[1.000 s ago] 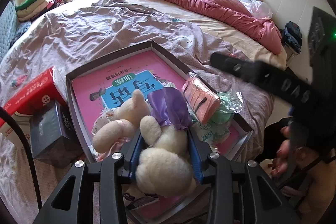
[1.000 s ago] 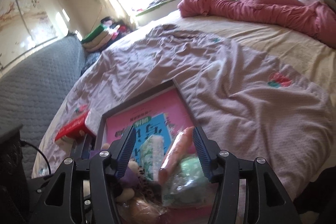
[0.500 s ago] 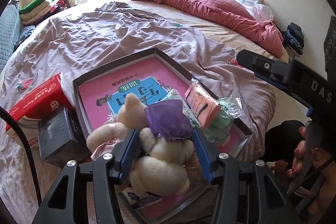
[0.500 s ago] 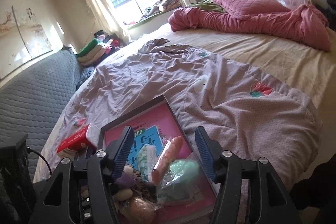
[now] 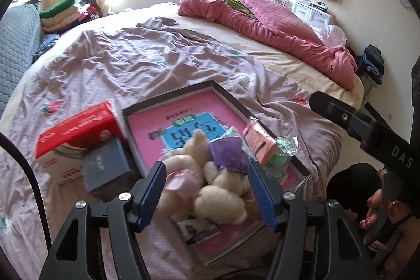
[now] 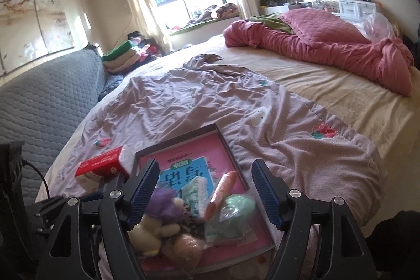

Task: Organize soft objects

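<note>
Both grippers are hanging over the tray (image 5: 168, 102) at the lower centre of each view, on the near edge of the bed (image 6: 328, 96).

Left gripper (image 5: 206, 189): fingers (image 5: 152, 190) have just been opening and are standing wide, the plush (image 5: 218, 198) sitting between them but clear of both pads. It is lying in the tray, not held.

Right gripper (image 6: 204, 190): fingers (image 6: 265, 196) have also just been opening, wide, nothing gripped. Below them the orange roll (image 6: 220, 190), the green bag (image 6: 236, 209) and a mint pack (image 6: 195, 192) are lying in the tray.

Progress, my read: soft items are looking collected. Plush, roll, bag and pack are all sitting inside the tray rim, bunched at its near end. No loose soft toy is showing on the sheet (image 5: 118, 62). Probably near done, or between items; can't rule out more out of frame.

Room: the far half of the tray is showing bare pink, so there is space for more. The red box (image 5: 76, 127) and dark box (image 5: 107, 169) are crowding the tray's left edge in the left view. Right of the tray the bed is dropping off just beside the rim. Upper frame is open sheet, plenty of clearance.
</note>
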The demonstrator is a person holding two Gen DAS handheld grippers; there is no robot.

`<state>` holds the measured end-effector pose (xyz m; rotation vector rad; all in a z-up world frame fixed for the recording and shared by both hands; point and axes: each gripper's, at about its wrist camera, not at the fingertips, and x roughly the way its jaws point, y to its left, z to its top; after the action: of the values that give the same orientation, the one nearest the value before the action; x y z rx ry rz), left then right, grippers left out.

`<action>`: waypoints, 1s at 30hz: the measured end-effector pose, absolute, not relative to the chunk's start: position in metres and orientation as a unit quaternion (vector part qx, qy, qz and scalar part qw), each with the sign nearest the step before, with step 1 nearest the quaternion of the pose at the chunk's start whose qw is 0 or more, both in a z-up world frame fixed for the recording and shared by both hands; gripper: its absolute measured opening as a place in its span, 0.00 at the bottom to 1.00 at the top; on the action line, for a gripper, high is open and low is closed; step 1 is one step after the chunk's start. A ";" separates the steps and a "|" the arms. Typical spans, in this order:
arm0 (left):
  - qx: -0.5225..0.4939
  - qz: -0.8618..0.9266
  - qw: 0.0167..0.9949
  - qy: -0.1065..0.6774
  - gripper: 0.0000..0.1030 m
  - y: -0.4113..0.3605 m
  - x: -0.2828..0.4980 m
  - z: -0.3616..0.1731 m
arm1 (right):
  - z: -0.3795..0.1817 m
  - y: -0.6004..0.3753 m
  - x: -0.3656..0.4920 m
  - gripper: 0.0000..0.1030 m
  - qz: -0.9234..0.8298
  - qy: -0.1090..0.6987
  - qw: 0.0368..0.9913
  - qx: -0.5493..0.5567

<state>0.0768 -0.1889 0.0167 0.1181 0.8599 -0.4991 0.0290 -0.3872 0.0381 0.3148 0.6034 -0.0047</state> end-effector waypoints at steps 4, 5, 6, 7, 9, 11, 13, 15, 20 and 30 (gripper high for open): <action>0.058 -0.216 0.884 0.410 0.65 -0.169 0.066 0.023 | 0.044 -0.371 0.018 0.74 0.013 0.301 0.943 0.144; 0.058 -0.208 0.886 0.410 0.67 -0.163 0.063 0.025 | 0.045 -0.367 0.014 0.74 0.020 0.302 0.942 0.142; 0.057 -0.203 0.888 0.409 0.69 -0.159 0.061 0.026 | 0.047 -0.363 0.011 0.74 0.025 0.303 0.943 0.139; 0.056 -0.197 0.890 0.409 0.70 -0.154 0.058 0.027 | 0.048 -0.358 0.007 0.74 0.026 0.302 0.943 0.137; 0.052 -0.186 0.891 0.412 0.72 -0.144 0.053 0.030 | 0.050 -0.350 0.000 0.74 0.034 0.300 0.944 0.135; 0.050 -0.173 0.892 0.414 0.74 -0.135 0.049 0.031 | 0.052 -0.341 -0.007 0.75 0.039 0.299 0.945 0.127; 0.049 -0.158 0.896 0.412 0.75 -0.127 0.044 0.033 | 0.054 -0.333 -0.012 0.75 0.041 0.297 0.947 0.117; 0.042 -0.145 0.897 0.415 0.76 -0.117 0.040 0.034 | 0.055 -0.326 -0.019 0.76 0.040 0.297 0.949 0.103; 0.029 -0.108 0.903 0.414 0.78 -0.094 0.025 0.035 | 0.052 -0.319 -0.034 0.77 0.039 0.304 0.946 0.103; 0.029 -0.088 0.899 0.428 0.78 -0.090 -0.008 0.024 | 0.041 -0.304 -0.052 0.78 0.039 0.335 0.936 0.105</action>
<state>-0.0078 -0.0902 0.0241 0.0599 0.8858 -0.1818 -0.0525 -0.3036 0.0413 0.2150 0.6842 0.0799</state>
